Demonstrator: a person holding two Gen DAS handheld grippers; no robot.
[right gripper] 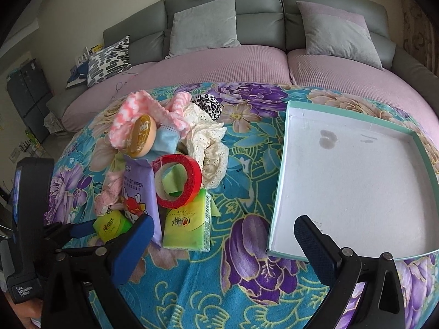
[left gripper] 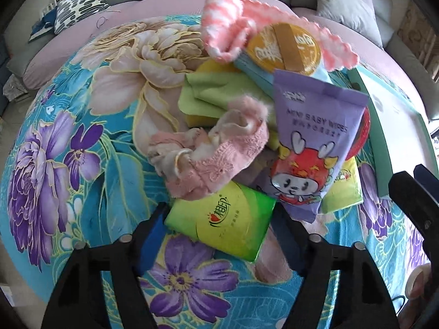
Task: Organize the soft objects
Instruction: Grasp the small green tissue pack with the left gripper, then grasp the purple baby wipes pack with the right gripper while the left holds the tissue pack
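While our left gripper [left gripper: 219, 233] straddles the near green tissue pack [left gripper: 222, 223] with its jaws partly spread, we cannot tell whether the blue pads [left gripper: 153, 230] press it. Our right gripper [right gripper: 222, 244] hangs wide open and holds nothing, its right finger over the near left corner of the shallow teal-rimmed tray [right gripper: 279, 181], whose white floor carries only faint stains. The pile lies left of the tray: purple baby wipes pouch [left gripper: 312, 148], pink lace cloth [left gripper: 208, 153], red tape roll [right gripper: 178, 181] and second tissue pack [right gripper: 189, 224]. Bare floral blanket [right gripper: 247, 170] separates pile and tray.
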